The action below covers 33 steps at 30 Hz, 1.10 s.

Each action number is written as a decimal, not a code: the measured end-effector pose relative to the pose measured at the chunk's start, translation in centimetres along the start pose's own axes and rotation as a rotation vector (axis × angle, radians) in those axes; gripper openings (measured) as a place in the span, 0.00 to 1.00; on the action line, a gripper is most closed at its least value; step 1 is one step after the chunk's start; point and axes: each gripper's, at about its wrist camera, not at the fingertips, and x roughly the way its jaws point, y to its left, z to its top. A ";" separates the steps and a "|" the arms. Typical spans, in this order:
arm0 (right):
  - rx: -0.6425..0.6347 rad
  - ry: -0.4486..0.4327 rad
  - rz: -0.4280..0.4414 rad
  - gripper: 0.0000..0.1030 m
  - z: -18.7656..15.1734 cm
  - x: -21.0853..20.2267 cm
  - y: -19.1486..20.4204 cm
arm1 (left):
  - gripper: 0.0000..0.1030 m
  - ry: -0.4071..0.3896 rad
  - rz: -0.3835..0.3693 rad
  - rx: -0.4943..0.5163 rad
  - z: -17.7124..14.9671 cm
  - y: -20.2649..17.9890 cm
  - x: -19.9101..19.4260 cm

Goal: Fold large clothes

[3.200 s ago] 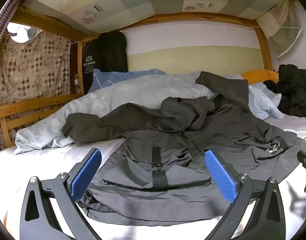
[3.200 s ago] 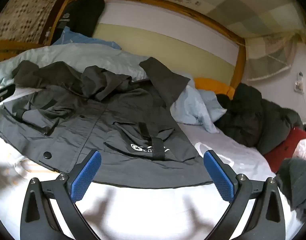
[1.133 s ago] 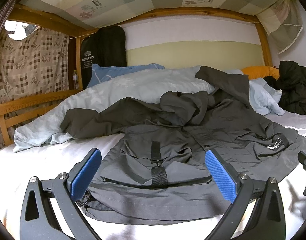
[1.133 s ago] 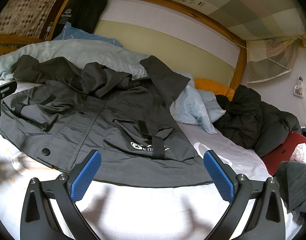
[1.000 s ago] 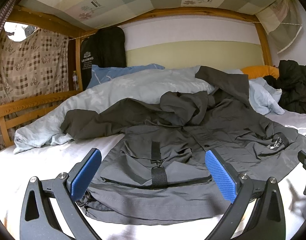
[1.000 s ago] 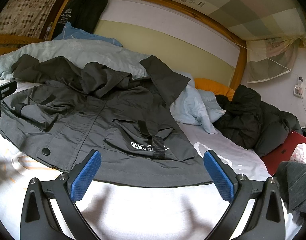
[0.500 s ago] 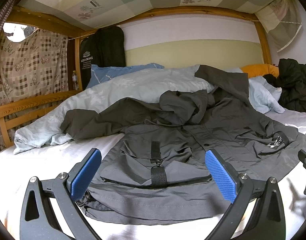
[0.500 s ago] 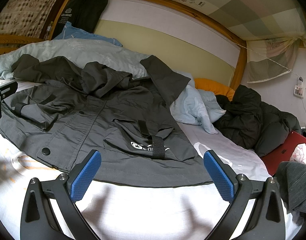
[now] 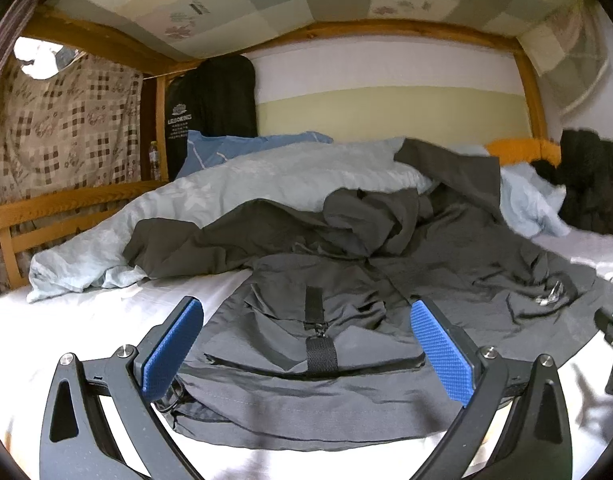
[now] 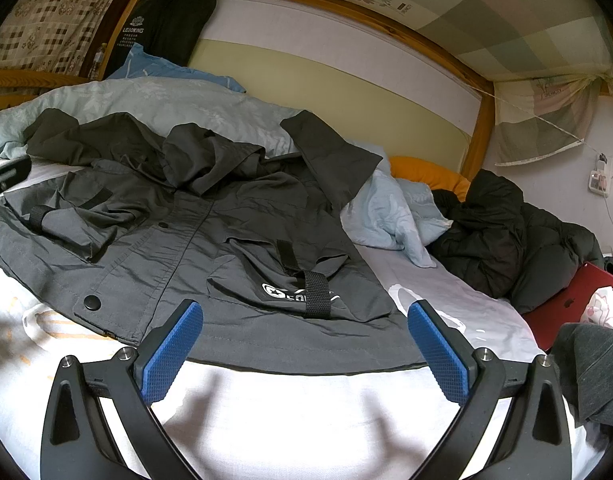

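Ahead of both tongs (image 9: 306, 344) (image 10: 304, 346) (spread wide) lies jacket (image 10: 210, 236).

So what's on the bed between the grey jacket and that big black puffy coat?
In the right wrist view, a crumpled pale blue blanket and a strip of white sheet lie between the grey jacket and the black puffy coat.

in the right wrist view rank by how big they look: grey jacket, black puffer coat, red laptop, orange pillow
1. grey jacket, by far the largest, though it also lies nearest the camera.
2. black puffer coat.
3. red laptop and orange pillow: both partly hidden and look alike, so I cannot rank them.
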 end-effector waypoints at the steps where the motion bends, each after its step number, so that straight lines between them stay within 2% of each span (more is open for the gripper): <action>1: 0.006 -0.001 0.010 1.00 0.0 0.0 -0.1 | 1.00 -0.002 -0.006 -0.010 0.0 0.2 -0.1; 4: 0.051 -0.013 0.061 1.00 -0.1 -0.1 -1.0 | 1.00 0.010 -0.018 -0.024 0.2 0.5 0.2; 9: 0.103 -0.011 0.045 1.00 -0.3 -0.1 -1.8 | 1.00 0.015 -0.015 -0.020 0.4 0.4 0.2; 12: 0.096 -0.027 0.040 1.00 -0.3 -0.4 -1.7 | 1.00 0.019 -0.094 -0.002 0.5 -0.1 0.0; 14: 0.103 -0.060 0.071 1.00 -0.4 -1.1 -1.9 | 1.00 0.038 -0.169 0.036 0.4 -1.0 -0.1; 15: 0.112 -0.066 0.092 1.00 -0.4 -1.2 -2.1 | 1.00 0.026 -0.174 0.066 0.4 -1.6 -0.6; 19: 0.183 -0.029 0.087 1.00 -0.6 -0.8 -3.5 | 1.00 -0.093 -0.046 0.132 0.8 -3.0 -3.3; 20: 0.207 -0.019 0.093 0.99 -0.7 -0.5 -4.0 | 1.00 -0.097 -0.013 0.134 1.0 -3.2 -3.5; 21: 0.241 0.000 0.101 0.99 -0.8 -0.1 -4.6 | 1.00 -0.051 -0.013 0.109 1.3 -3.0 -3.3; 23: 0.302 0.048 0.116 0.92 -1.2 0.9 -5.8 | 1.00 0.070 -0.088 0.017 1.4 -2.2 -2.1; 24: 0.332 0.072 0.114 0.91 -1.5 1.7 -6.5 | 1.00 0.095 -0.097 -0.035 1.1 -1.6 -1.6; 26: 0.417 0.127 0.116 0.87 -2.2 3.0 -8.0 | 1.00 0.138 -0.027 -0.092 0.3 -0.6 -0.5; 27: 0.481 0.160 0.112 0.87 -2.8 3.7 -9.2 | 1.00 0.184 -0.017 -0.125 0.0 0.1 0.3; 29: 0.591 0.219 0.074 0.83 -4.1 4.7 -11.0 | 1.00 0.231 -0.053 -0.218 -0.3 1.8 1.4; 31: 0.696 0.304 -0.016 0.82 -5.7 5.7 -12.7 | 1.00 0.274 0.000 -0.285 -0.8 3.1 2.2; 33: 0.716 0.321 -0.025 0.82 -6.2 6.1 -13.0 | 1.00 0.322 0.031 -0.319 -1.2 3.5 2.8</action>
